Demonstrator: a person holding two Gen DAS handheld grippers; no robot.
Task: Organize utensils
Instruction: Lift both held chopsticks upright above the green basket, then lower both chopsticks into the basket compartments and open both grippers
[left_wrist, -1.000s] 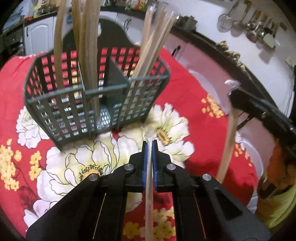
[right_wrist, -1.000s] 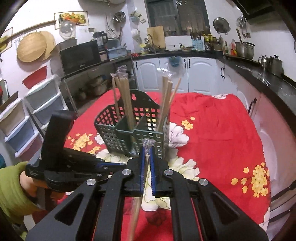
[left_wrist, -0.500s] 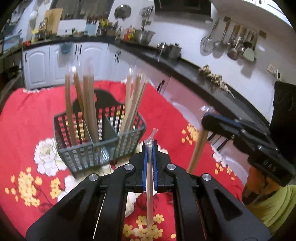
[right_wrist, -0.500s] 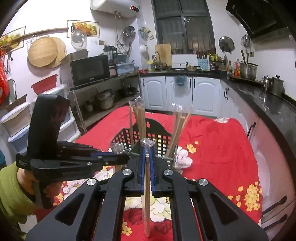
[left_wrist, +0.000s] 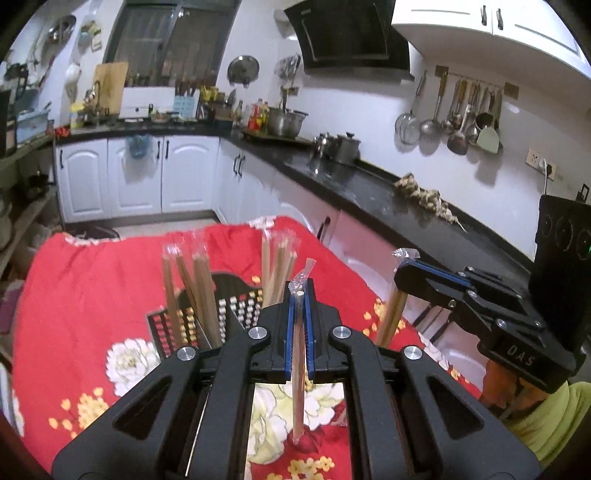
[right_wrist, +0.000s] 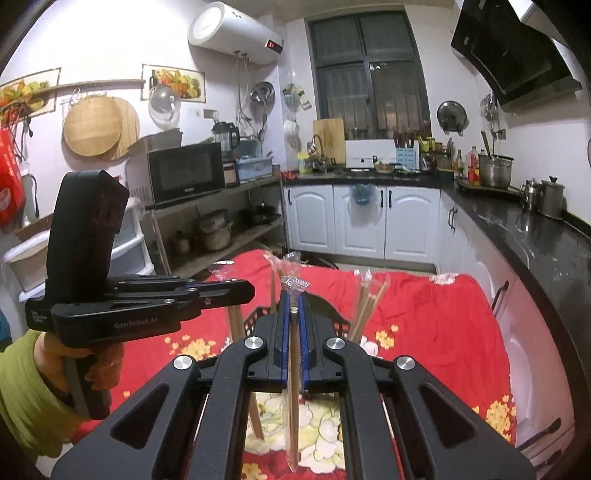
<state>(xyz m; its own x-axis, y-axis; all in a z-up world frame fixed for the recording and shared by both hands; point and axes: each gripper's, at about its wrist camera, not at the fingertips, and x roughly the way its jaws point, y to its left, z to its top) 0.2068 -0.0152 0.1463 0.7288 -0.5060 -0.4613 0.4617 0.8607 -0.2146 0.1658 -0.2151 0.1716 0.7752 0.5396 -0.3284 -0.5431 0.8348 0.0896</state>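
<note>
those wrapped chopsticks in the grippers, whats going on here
A person holds a gripper in each hand. The left gripper and right gripper are each shut on a plastic-wrapped pair of chopsticks, held upright above the red floral tablecloth. The dark slotted basket ahead already holds several wrapped pairs in two compartments. Neither held pair is in yet.

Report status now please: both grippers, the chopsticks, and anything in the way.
Left gripper shut on wrapped chopsticks, right gripper shut on another wrapped pair. Both above table; basket ahead, partly filled. Path clear.
</note>
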